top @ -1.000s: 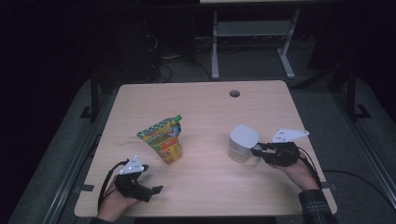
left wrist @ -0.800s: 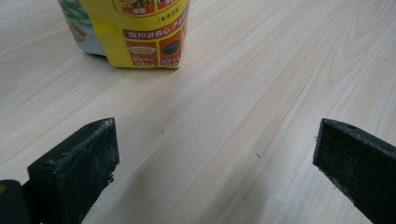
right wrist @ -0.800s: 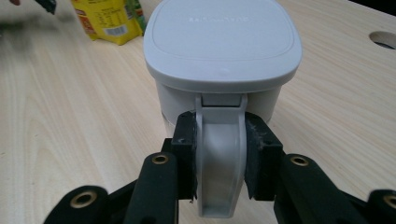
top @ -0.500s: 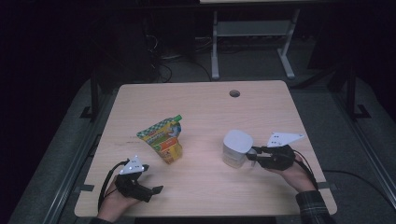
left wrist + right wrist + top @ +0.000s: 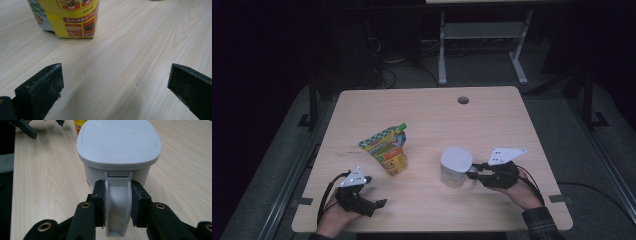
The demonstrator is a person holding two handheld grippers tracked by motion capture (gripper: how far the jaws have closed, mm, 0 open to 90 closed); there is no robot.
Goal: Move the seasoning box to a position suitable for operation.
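We see our right gripper clamped on the white lidded cup's handle, which hides its lower front. Our left gripper gapes wide over bare table; the snack pouch is cut off above.

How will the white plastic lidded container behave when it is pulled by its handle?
The white plastic lidded container looks rigid, so the handle should not bend much. It seems light, probably sliding easily on the smooth wooden table. Held only by the right tool, it may tip.
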